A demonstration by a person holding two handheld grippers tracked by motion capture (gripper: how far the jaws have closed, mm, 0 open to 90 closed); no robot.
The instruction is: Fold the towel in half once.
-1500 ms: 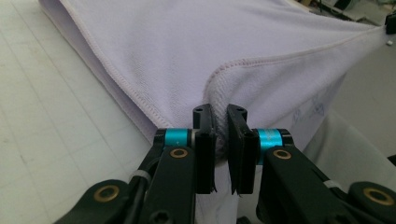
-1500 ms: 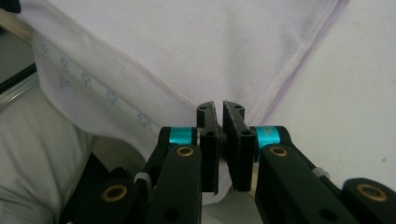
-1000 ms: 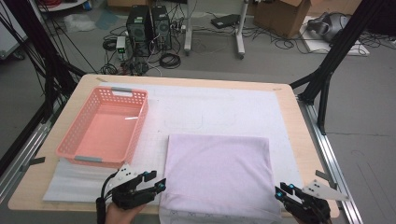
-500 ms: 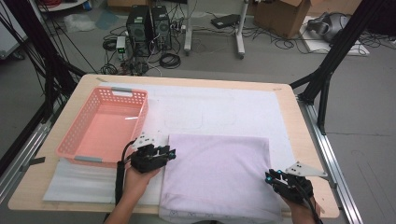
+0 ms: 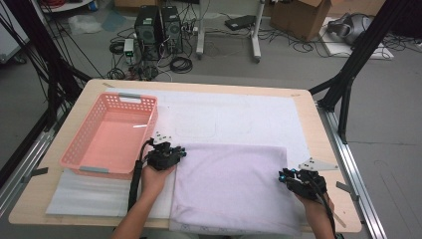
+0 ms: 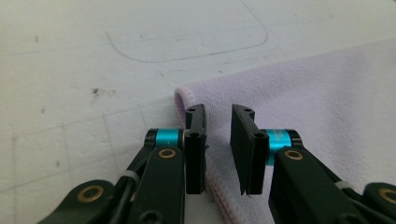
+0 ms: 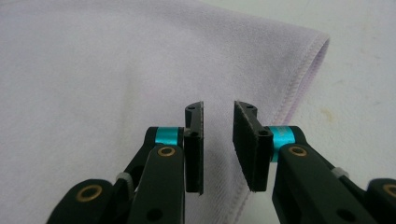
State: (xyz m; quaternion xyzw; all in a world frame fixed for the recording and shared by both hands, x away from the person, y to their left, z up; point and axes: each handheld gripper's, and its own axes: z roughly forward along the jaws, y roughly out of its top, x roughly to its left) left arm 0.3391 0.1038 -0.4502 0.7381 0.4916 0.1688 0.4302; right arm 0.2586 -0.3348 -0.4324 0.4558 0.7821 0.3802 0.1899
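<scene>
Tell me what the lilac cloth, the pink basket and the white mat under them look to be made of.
Lilac cloth: soft, matte woven fabric, probably microfibre or terry; fine nap and a stitched hem show in the gripper views.
Pink basket: moulded plastic, slightly glossy, with perforated lattice walls.
White mat: likely thin foam or padded sheet, matte, with faint pressed outlines and small stains.

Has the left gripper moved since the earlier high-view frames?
Yes. The left gripper has gone up the table along the pink basket, reaching the lilac towel's far-left corner.
</scene>
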